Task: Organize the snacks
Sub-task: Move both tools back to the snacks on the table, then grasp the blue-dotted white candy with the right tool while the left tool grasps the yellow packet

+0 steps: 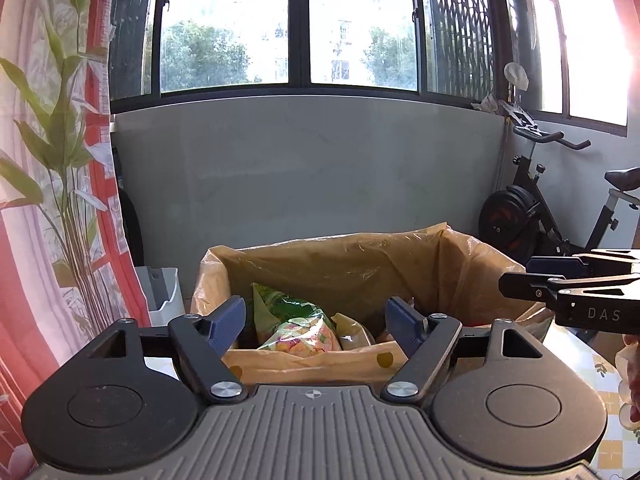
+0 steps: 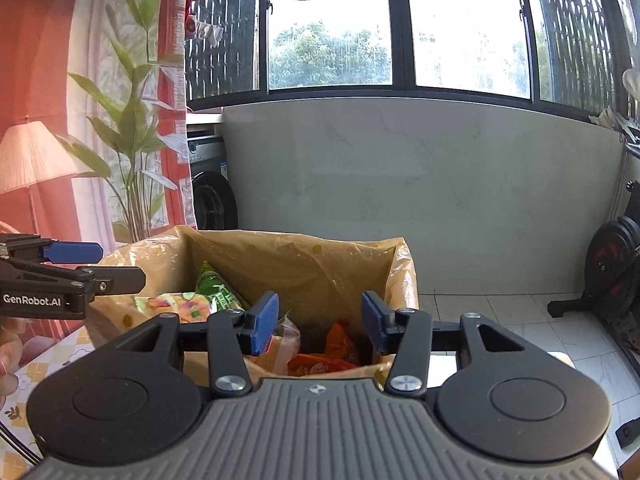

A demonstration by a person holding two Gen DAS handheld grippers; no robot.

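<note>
A box lined with a tan plastic bag stands in front of both grippers. Inside lie a green snack bag, a clear bag of colourful snacks and orange-red packets. My left gripper is open and empty, just short of the box's near rim. My right gripper is open and empty, over the near rim. Each gripper shows from the side in the other's view: the right one, the left one.
The box stands on a table with a yellow checked cloth. A grey wall and windows lie behind. An exercise bike stands at the right, a plant and red curtain at the left, a washing machine behind.
</note>
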